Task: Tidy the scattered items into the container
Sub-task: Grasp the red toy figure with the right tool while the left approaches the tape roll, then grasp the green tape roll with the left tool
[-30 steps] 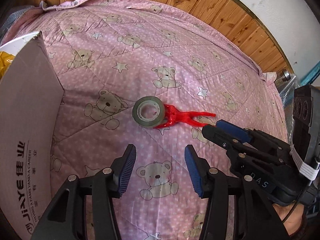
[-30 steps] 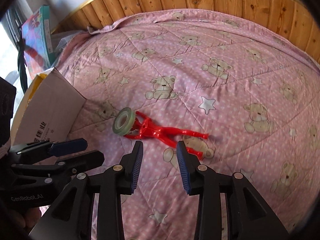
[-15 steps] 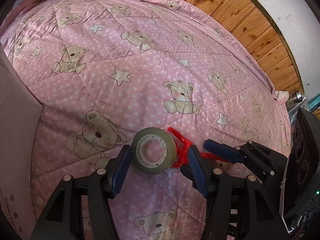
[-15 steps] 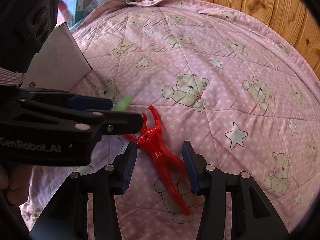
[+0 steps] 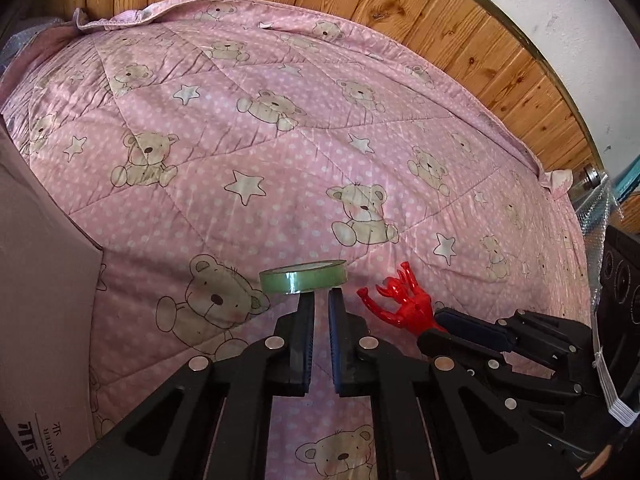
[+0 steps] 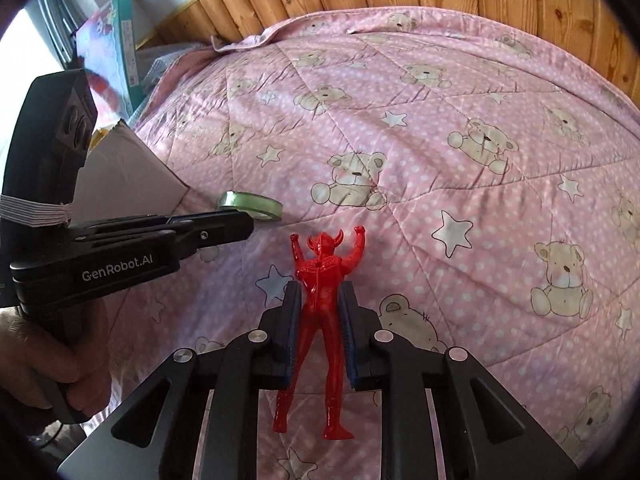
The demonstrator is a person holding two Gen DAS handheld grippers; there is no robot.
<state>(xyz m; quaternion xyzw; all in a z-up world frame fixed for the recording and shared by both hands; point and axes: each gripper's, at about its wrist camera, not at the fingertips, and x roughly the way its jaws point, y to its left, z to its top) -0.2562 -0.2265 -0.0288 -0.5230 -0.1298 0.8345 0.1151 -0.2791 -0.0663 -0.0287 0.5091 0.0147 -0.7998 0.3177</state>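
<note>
Left gripper [image 5: 321, 294] pinches the green tape roll [image 5: 303, 277] by its rim at the fingertips; so thin a hold may let the roll pivot or slip. To its left stands the cardboard box [image 5: 44, 280], contents hidden. Right gripper [image 6: 319, 292] clamps the red figure [image 6: 320, 300] at the waist; smooth plastic may twist free.

I see the bed [image 5: 280, 152] under its pink teddy-bear quilt [image 6: 460, 128], with the cardboard box [image 5: 40, 280] sitting at its left.
</note>
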